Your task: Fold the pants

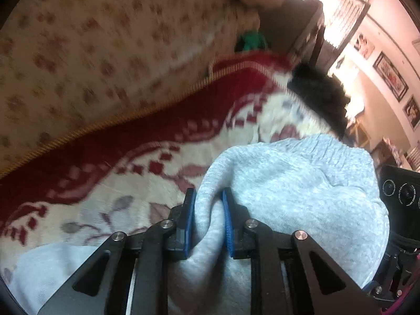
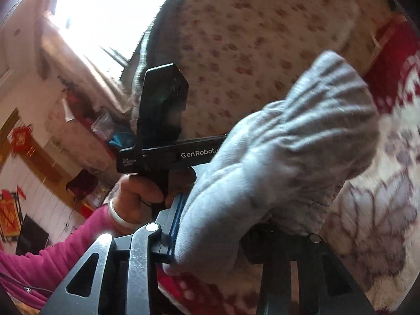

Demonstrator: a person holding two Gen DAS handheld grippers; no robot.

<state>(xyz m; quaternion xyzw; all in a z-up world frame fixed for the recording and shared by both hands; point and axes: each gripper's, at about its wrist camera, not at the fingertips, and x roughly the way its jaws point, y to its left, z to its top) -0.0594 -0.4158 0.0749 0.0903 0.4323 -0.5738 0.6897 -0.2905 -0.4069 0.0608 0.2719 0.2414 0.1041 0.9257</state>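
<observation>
1. Left wrist view: the left gripper (image 1: 209,220) is clamped narrow on a bunched fold of the grey pants (image 1: 288,183), blue pads pressed into the knit from both sides.
2. Right wrist view: the right gripper (image 2: 210,225) is closed on another thick bunch of the pants (image 2: 288,144). Only the left blue pad is seen against the cloth; the other finger is buried under the fabric, so the grip is judged from how the cloth is pinched and hangs from it.
3. The pants are held up off the red-and-cream blanket (image 1: 131,162), with the ribbed edge bulging above both tools. A floral sheet (image 1: 92,39) is spread behind the blanket.
4. The other tool is seen in the right view too, gripped by a hand (image 2: 136,199) in a pink sleeve (image 2: 65,241), so both ends are carried side by side.
5. Progress, as a guess: pretty early-to-mid. The garment is picked up, but no flat, neat fold is seen anywhere. It's all bunched.
6. Still left, probably: the held edge laid over the rest, the cloth smoothed down on the blanket, then both tools let go. Lots of blur, so finer detail can't be called.
</observation>
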